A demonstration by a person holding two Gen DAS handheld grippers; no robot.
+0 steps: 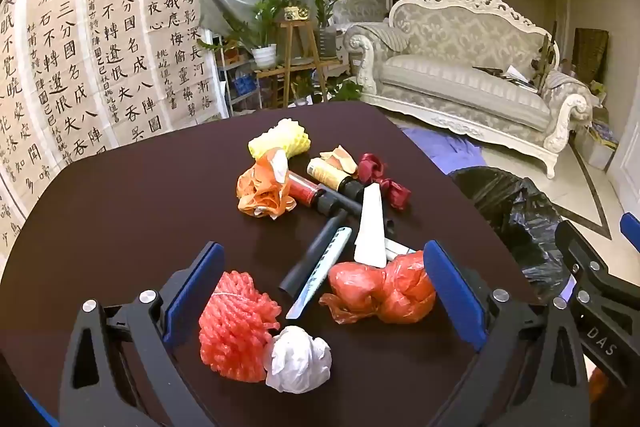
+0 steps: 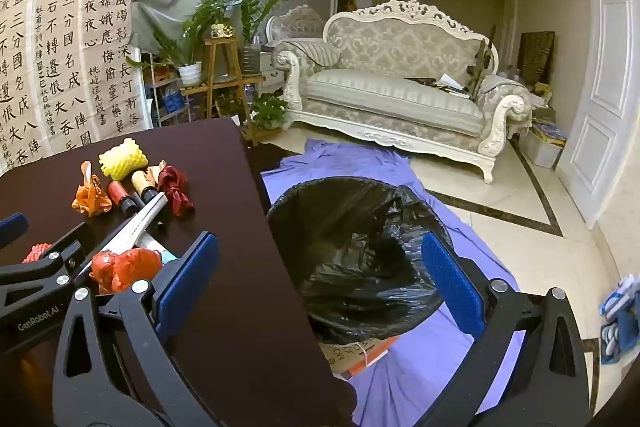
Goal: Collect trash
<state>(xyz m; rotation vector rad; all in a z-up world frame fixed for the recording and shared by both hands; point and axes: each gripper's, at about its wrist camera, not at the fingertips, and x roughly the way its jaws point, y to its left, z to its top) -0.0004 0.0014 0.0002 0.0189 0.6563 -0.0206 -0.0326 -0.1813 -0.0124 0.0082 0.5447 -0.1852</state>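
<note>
Trash lies scattered over the dark table: a red foam net and a crumpled white wad nearest us, a knotted red plastic bag just to their right, then a black tube, a white wedge-shaped card, two small bottles, an orange bag, a dark red ribbon and a yellow foam net farther back. Our left gripper hangs over the near pieces with its jaws spread wide and nothing between the pads; the red foam net sits just inside its left finger and the red plastic bag just inside the right one. Our right gripper is likewise wide open and empty, poised past the table edge above the bin with its black liner, which stands on a purple cloth on the floor. We judge nearly everything here to be light and soft: the foam nets and bags should squash under the pads, so we would pinch them through the bulk of the middle instead of at a loose edge. The plastic bags look slick and may slide. The black tube and the bottles seem stiffer and could roll, so we would take them across the body. Nothing appears to be collected yet.
</note>
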